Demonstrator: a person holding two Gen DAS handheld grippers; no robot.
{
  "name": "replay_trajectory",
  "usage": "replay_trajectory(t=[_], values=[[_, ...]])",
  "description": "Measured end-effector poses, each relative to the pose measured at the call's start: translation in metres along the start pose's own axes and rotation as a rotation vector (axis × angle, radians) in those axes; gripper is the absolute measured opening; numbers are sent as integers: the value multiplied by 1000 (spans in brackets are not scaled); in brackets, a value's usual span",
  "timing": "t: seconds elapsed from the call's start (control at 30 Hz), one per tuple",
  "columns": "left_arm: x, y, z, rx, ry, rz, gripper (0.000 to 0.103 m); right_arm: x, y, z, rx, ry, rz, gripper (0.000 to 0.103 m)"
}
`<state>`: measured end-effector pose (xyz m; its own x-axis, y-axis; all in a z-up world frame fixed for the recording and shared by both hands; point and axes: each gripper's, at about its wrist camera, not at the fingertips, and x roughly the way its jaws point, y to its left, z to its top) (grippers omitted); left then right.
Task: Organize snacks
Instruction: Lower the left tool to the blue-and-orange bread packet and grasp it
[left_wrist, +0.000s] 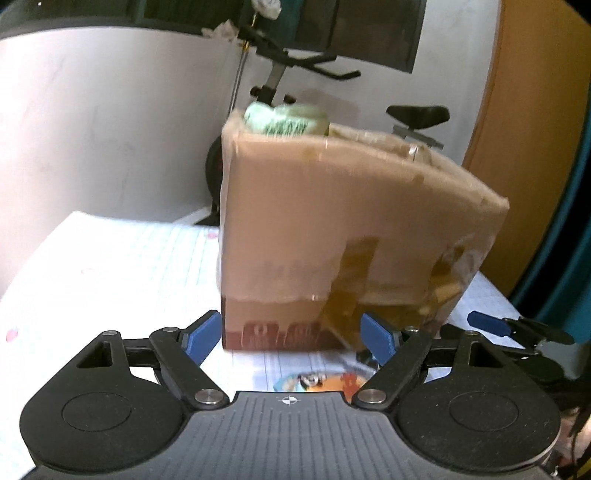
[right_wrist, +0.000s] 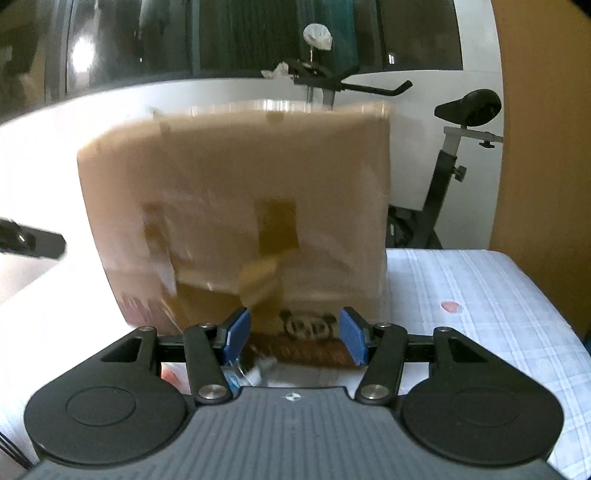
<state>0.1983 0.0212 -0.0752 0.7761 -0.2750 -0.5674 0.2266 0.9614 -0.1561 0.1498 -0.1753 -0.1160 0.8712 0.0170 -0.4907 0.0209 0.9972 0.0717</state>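
Observation:
A tall brown cardboard box (left_wrist: 332, 221) with tape patches stands on the cloth-covered table; it also shows in the right wrist view (right_wrist: 236, 206). A pale green snack pack (left_wrist: 286, 120) sticks out of its open top. My left gripper (left_wrist: 291, 334) is open and empty, its blue pads (left_wrist: 201, 334) just in front of the box's lower front. My right gripper (right_wrist: 293, 338) is open, its pads (right_wrist: 351, 338) close to the box's base. A small clear wrapper (right_wrist: 255, 367) lies on the table between the right fingers. The right gripper's tip (left_wrist: 491, 321) shows at the box's right side.
The table (left_wrist: 110, 266) has a white checked cloth with small pink marks (right_wrist: 451, 306). A round cartoon sticker (left_wrist: 314, 382) lies under my left gripper. An exercise bike (right_wrist: 454, 155) stands behind the table by a white wall. An orange-brown panel (right_wrist: 543, 129) rises at the right.

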Motion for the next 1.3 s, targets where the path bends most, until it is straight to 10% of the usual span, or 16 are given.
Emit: replay_trajectory(t=[1.1,1.3], values=[[71,-39,-69,82,235,-1,91,14,13,-40,-23,48,11,57],[65,-30,-71,74,195,-11,74,16,9,-39,0,59,26,57]])
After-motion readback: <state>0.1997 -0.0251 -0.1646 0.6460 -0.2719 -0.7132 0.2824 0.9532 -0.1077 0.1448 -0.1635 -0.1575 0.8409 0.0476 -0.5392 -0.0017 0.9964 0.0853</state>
